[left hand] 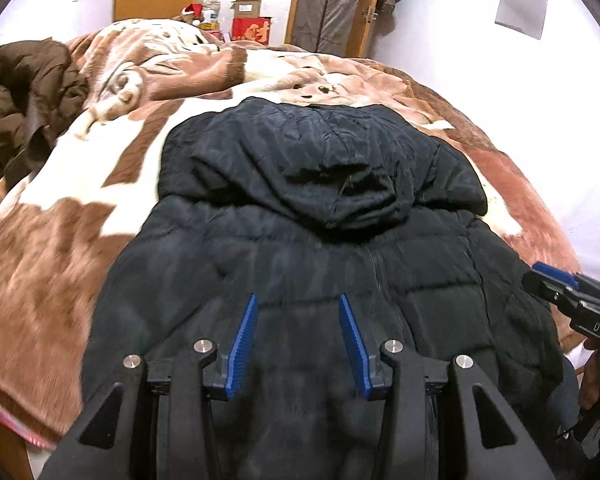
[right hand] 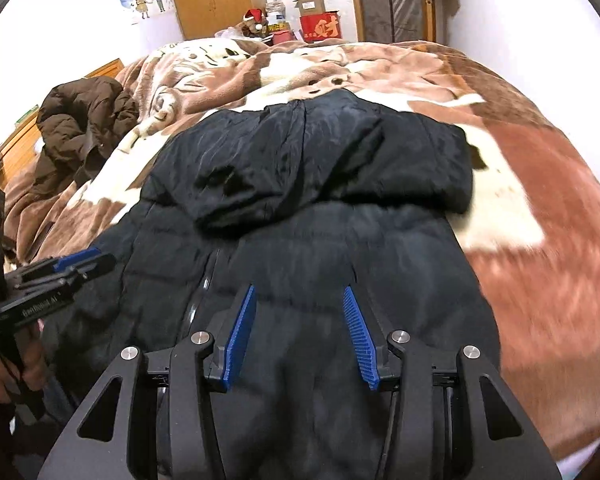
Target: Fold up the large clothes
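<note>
black jacket (left hand: 320,240) flat on the bed's blanket (left hand: 60,248).
your left claw (left hand: 298,340) and right claw (right hand: 300,336) hang part open, empty, above it.

Matt quilted black jacket (left hand: 300,200) lies on a plush brown-and-cream blanket (left hand: 80,208).

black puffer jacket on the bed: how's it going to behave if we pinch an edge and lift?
The black puffer jacket is probably floppy: its hood already slumps in soft creases. The quilted, puffy panels suggest it is bulky but light, and likely to spring back from a fold. The shell has a slight sheen, so it may slip on the fingers unless pinched deep.
</note>
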Motion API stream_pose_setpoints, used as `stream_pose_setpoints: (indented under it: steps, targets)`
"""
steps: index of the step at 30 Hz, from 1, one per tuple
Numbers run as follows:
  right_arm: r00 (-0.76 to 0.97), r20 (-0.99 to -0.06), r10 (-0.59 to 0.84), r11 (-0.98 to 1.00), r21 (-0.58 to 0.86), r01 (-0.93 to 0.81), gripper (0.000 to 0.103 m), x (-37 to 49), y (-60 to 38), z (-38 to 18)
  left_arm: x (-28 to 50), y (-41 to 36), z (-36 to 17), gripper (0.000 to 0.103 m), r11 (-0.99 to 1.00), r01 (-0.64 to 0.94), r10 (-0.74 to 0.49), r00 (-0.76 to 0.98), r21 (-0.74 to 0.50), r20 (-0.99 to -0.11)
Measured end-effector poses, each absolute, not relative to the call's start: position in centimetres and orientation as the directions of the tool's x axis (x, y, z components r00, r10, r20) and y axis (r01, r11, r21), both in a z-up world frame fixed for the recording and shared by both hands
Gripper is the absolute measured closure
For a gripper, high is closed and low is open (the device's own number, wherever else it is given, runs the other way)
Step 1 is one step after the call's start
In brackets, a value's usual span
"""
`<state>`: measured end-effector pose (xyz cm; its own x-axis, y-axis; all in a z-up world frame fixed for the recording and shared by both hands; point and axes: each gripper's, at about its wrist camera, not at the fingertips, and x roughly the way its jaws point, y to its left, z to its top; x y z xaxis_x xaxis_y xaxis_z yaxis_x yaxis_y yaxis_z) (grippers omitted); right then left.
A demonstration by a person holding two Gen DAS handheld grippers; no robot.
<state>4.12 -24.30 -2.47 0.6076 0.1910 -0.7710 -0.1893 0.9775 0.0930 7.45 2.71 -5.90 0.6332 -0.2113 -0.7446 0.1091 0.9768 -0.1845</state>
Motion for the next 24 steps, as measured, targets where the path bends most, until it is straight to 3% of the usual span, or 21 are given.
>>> stream_pose_setpoints:
  steps: [16,24]
  targets:
    - [0.620,-0.770,0.152,0.988,0.119,-0.095,0.054,-2.2,-28.2,-2.8,0.8,4.6,-5.2,0.058,0.993,0.068,-0.121,0.654,-0.101,-0.747]
    - [0.612,-0.784,0.105,0.992,0.125,-0.010,0.049,-1.8,-31.2,-3.5,1.6,7.2,-6.5,0.047,0.997,0.007,-0.060,0.653,-0.074,-0.755]
